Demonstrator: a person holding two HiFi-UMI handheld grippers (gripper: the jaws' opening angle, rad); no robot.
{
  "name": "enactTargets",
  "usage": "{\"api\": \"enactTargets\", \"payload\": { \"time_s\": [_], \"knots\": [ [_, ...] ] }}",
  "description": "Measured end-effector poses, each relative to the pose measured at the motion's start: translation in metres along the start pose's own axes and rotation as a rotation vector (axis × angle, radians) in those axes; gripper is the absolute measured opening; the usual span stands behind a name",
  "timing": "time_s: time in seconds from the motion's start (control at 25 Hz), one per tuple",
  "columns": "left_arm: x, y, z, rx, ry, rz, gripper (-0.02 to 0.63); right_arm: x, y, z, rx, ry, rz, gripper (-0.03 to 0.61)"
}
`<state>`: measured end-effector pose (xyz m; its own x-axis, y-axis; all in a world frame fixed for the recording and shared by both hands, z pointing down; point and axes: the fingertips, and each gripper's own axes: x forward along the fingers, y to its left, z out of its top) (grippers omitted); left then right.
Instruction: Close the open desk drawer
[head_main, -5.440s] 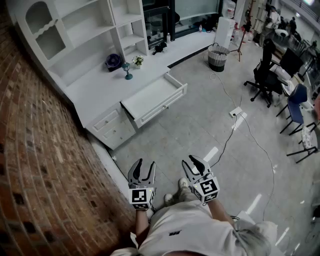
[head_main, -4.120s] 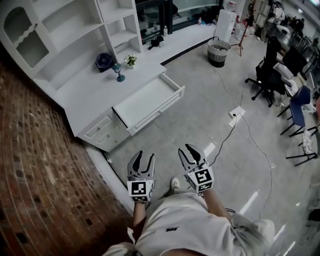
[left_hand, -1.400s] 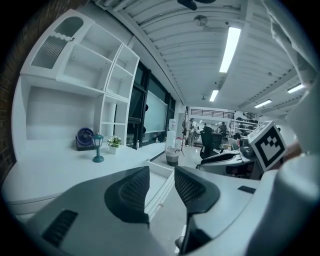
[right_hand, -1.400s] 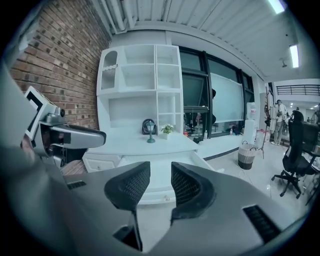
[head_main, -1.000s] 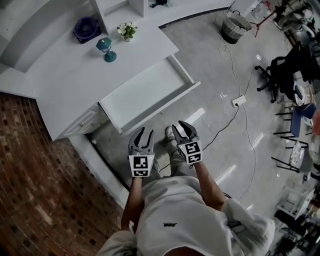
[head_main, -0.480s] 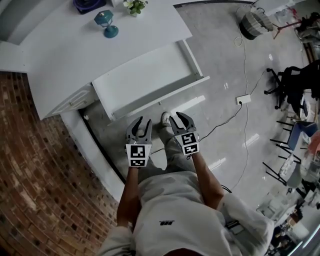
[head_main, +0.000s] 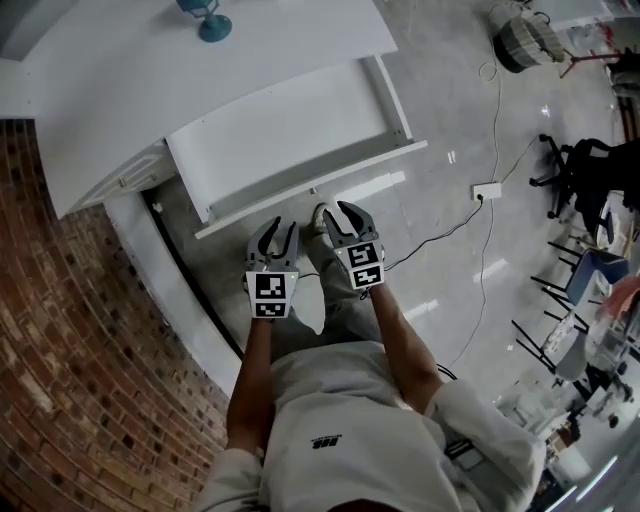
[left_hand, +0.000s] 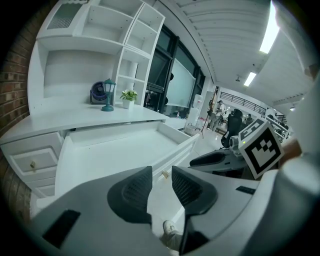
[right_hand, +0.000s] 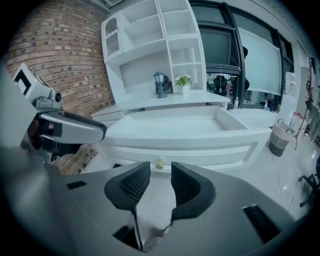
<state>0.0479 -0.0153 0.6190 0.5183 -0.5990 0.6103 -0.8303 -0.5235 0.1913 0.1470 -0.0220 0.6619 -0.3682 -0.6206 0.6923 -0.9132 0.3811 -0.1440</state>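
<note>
Claws first: our left claw (head_main: 273, 229) has its jaws narrow and closing, with nothing between the pads. Through the slit we see only the drawer's knob (left_hand: 164, 174) farther off. Our right claw (head_main: 336, 209) also keeps only a narrow gap and grips nothing, and the same knob sits dead ahead of it, just above that gap in the right gripper view. Both claws hang side by side, angled downward, short of the drawer (head_main: 290, 135) and not touching it.

That drawer lies straight ahead of both, pulled well out from the desk (head_main: 120, 100). Its front panel (head_main: 370, 165) is the nearest face, and its long axis runs crosswise to our reach, from lower left to upper right in the head view. We judge the right claw slightly nearer the panel and knob, so the push should go forward, square to the panel, toward the desk.

Inside, the drawer shows a bare white bottom, and we see nothing in it. Beyond it, on the desktop, a teal lantern (left_hand: 108, 95) and a small potted plant (left_hand: 129, 95) stand before white shelves (left_hand: 135, 45).
</note>
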Motion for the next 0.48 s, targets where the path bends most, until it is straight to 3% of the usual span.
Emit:
{"api": "enactTargets", "payload": {
  "time_s": [0.48],
  "knots": [
    [0.023, 0.003, -0.03, -0.046, 0.033, 0.034, 0.129, 0.04, -0.001, -0.01, 0.011, 0.003, 0.041, 0.134]
  ]
}}
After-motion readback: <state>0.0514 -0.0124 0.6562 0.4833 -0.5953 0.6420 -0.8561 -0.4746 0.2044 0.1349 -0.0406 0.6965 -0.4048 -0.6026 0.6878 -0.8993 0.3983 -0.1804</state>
